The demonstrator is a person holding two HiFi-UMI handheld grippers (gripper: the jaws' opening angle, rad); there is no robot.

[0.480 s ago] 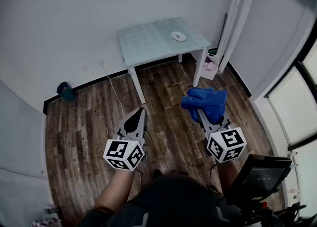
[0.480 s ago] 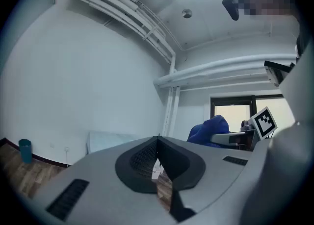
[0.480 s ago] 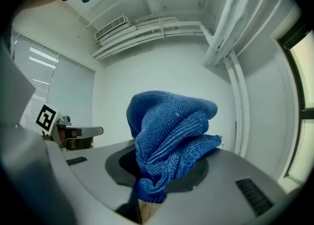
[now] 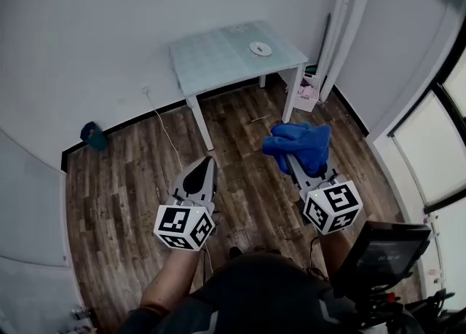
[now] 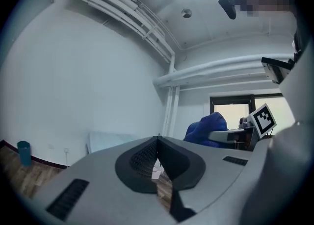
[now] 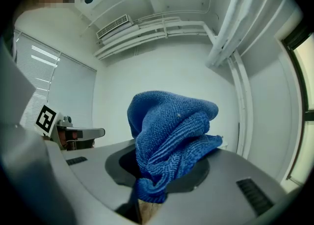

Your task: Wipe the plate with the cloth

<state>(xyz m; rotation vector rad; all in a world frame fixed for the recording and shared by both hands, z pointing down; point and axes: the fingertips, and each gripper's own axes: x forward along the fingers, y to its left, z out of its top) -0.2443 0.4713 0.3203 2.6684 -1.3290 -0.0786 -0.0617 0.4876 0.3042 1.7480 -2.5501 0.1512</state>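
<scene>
A small white plate (image 4: 260, 49) lies near the far right of a pale green table (image 4: 218, 60), well ahead of both grippers. My right gripper (image 4: 296, 152) is shut on a bunched blue cloth (image 4: 300, 144), which fills the middle of the right gripper view as a blue cloth (image 6: 169, 138) pinched between the jaws. My left gripper (image 4: 208, 161) is held level beside it over the floor, shut with nothing between its jaws. From the left gripper view the blue cloth (image 5: 206, 128) shows off to the right. The plate is hidden in both gripper views.
The table stands against a white wall on wooden floor (image 4: 124, 180). A blue bin (image 4: 93, 136) sits by the wall at left. A white box (image 4: 308, 96) stands beside white pipes (image 4: 349, 20). A black screen (image 4: 381, 252) is close on my right.
The view has shifted slightly; table and plate sit a little higher in frame. Both grippers keep their pose, the right one still holding the cloth.
</scene>
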